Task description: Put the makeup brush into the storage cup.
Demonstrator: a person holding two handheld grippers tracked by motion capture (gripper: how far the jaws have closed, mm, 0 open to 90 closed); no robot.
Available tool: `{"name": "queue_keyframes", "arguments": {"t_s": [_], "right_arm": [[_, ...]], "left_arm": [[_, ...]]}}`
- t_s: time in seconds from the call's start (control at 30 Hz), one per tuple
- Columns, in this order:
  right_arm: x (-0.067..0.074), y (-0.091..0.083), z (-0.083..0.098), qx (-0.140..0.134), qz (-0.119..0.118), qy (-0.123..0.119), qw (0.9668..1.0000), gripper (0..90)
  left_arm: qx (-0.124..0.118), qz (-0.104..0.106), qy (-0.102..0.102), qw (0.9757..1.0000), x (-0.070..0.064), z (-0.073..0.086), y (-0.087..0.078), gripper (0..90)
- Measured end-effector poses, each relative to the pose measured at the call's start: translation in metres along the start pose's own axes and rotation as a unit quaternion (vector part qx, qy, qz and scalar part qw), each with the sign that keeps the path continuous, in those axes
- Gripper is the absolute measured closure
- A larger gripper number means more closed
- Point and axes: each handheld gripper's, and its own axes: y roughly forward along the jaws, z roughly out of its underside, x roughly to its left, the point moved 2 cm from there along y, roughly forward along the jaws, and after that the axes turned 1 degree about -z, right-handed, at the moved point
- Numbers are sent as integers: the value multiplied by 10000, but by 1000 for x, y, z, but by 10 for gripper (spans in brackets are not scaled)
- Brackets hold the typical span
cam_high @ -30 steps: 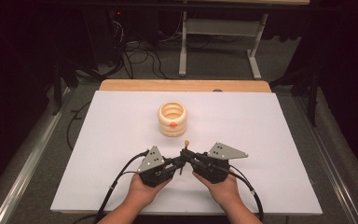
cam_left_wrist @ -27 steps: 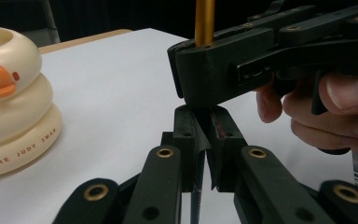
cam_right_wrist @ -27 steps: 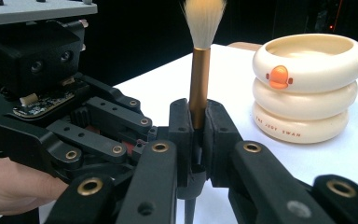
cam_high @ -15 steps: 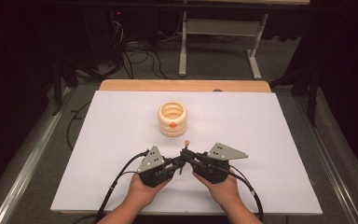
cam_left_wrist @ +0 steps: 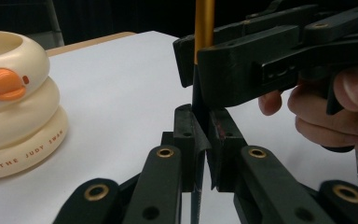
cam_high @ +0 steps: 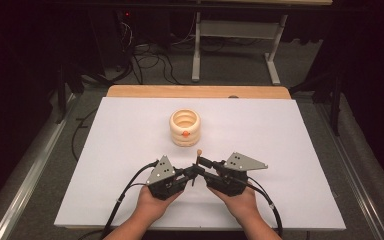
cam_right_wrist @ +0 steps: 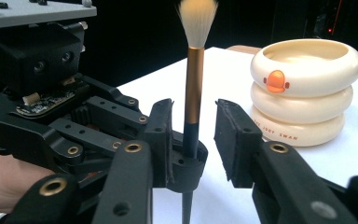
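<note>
A makeup brush [cam_right_wrist: 195,79] with a gold ferrule, dark handle and pale bristles stands upright above the white sheet, close in front of the person. My left gripper [cam_left_wrist: 204,126] is shut on the dark lower handle. My right gripper [cam_right_wrist: 196,140] has just been opening its jaws; they stand on either side of the brush with gaps, not pressing it. In the high view the left gripper [cam_high: 192,176] and right gripper [cam_high: 203,166] meet tip to tip under the brush [cam_high: 198,156]. A cream ringed holder [cam_high: 184,127] with an orange duck emblem stands farther back.
The white sheet [cam_high: 290,145] covers the table, with a wooden strip [cam_high: 195,91] along its far edge. Cables trail from both grippers toward the near edge. Beyond the table are a metal frame's legs [cam_high: 196,55] and floor cables. The cream holder [cam_right_wrist: 303,88] is close on the right gripper's right.
</note>
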Motion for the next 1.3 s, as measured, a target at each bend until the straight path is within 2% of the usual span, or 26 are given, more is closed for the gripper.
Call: {"name": "queue_keyframes", "arguments": {"t_s": [0.37, 0.63, 0.93, 1.07, 1.2, 1.3], "right_arm": [[-1, -5, -3, -20, 100, -164, 9998, 596], [-7, -12, -5, 9, 306, -306, 9991, 500], [-18, -18, -3, 99, 521, -384, 9979, 272], [-24, -21, -1, 97, 658, -246, 9975, 179], [-30, -25, 0, 116, 748, -241, 9968, 152], [-34, -27, 2, 105, 853, -223, 9960, 89]], "left_arm": [[24, -157, 16, 9999, 6, 0, -4, 830], [-12, -280, -54, 9996, 14, -1, -9, 830], [-48, -475, -118, 9988, 28, -3, -19, 830], [-54, -568, -132, 9983, 32, -3, -22, 830], [-81, -654, -141, 9977, 37, -4, -26, 829], [-114, -690, -187, 9974, 40, -4, -29, 830]]}}
